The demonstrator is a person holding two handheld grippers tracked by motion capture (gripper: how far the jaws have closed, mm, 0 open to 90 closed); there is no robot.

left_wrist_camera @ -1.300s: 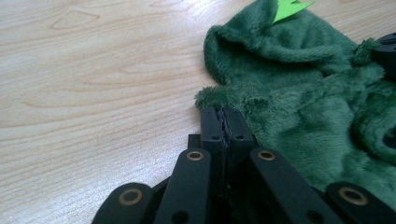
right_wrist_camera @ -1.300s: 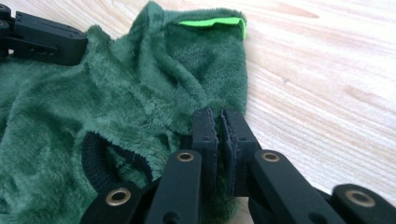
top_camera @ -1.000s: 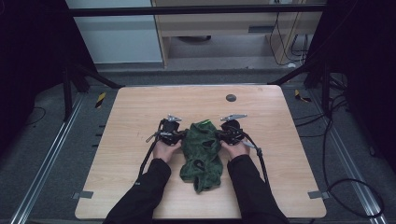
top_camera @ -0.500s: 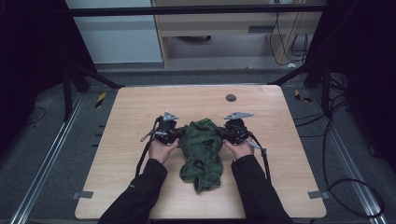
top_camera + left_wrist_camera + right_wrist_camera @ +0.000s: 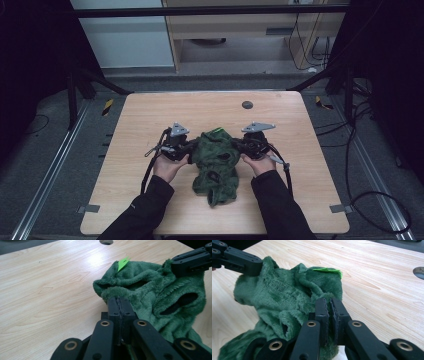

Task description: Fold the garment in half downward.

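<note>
The left gripper (image 5: pixel 119 302) has its two jaws pressed flat together on the left edge of a green fleece garment (image 5: pixel 216 160), with the pile bunched just beyond the tips. The right gripper (image 5: pixel 329 305) has its jaws drawn narrow on the right edge of the same garment; a thin slit remains between the pads and fleece crowds in around them, so it appears to pinch a fold there.

Seen from above, the two grippers sit level with each other on either side of the garment's far end, each held in a hand (image 5: pixel 169 166) that comes in from the near side. Holding opposite edges at matching height looks like a way to take the cloth by two corners or shoulders, so it could be raised or spread evenly.

The garment lies crumpled in the middle of the table (image 5: pixel 150 115), its bulk trailing toward the near edge between the forearms. A bright green tag (image 5: pixel 123 263) stands up at its far edge, and a dark opening, likely a sleeve or neck hole, gapes on its right side.

Far behind it, a small round hole (image 5: pixel 247 104) sits in the tabletop, well apart.
</note>
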